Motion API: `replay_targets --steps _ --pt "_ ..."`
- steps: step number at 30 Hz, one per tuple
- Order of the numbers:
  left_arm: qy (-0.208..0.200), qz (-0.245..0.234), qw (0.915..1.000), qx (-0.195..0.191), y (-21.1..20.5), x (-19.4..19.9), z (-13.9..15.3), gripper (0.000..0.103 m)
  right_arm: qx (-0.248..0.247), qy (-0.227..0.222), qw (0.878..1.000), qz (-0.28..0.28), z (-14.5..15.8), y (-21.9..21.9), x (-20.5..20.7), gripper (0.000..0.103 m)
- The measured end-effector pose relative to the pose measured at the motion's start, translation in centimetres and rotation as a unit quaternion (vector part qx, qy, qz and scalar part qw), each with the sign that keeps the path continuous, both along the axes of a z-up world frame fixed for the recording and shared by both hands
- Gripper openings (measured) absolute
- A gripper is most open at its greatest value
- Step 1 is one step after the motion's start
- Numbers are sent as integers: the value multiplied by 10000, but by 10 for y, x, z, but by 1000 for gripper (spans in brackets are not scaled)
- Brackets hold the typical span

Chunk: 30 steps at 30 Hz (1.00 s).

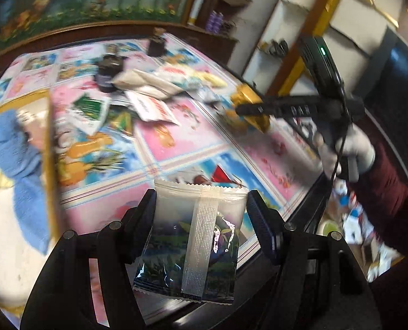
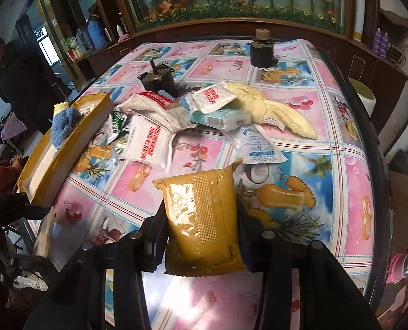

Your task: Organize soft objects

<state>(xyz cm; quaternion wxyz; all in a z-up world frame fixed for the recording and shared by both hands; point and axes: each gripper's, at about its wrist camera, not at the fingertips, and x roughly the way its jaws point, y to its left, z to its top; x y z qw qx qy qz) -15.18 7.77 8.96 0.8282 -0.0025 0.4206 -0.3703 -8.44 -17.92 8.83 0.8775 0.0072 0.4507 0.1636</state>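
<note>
We held left hand-held gripper (image 1: pixel 201 228) clenched on white-and-dark printed sachet (image 1: pixel 195 244), lifted above worktop (image 1: pixel 176 143). Right hand-held gripper (image 2: pixel 201 228) clenched on yellow sachet (image 2: pixel 204 220), also off worktop. We saw heap of pouches (image 2: pixel 154 134) mid-worktop, yellow towel (image 2: pixel 281 110) beside tissue pack (image 2: pixel 223 117). Gold-edged box (image 2: pixel 63 159) at left edge held blue cloth (image 2: pixel 63 123). Two dark jars (image 2: pixel 261 52) stood behind heap.

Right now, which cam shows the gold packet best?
Right wrist: the gold packet fills the centre, sharp, seam side up, gripped between that gripper's jaws. Left wrist shows it only small, blurred and partly hidden behind the right gripper.
</note>
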Motion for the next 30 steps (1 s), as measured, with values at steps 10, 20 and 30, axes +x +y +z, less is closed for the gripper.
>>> replay_targets --steps 10,20,30 --pt "-344 1528 9871 335 106 18 30 67 481 -90 9932 1057 18 89 3 43" --pt "-274 2365 9680 798 177 65 18 67 435 99 9771 2082 17 209 16 43" --pt "135 2861 9539 901 201 107 -14 68 276 320 9741 2223 -5 273 22 43"
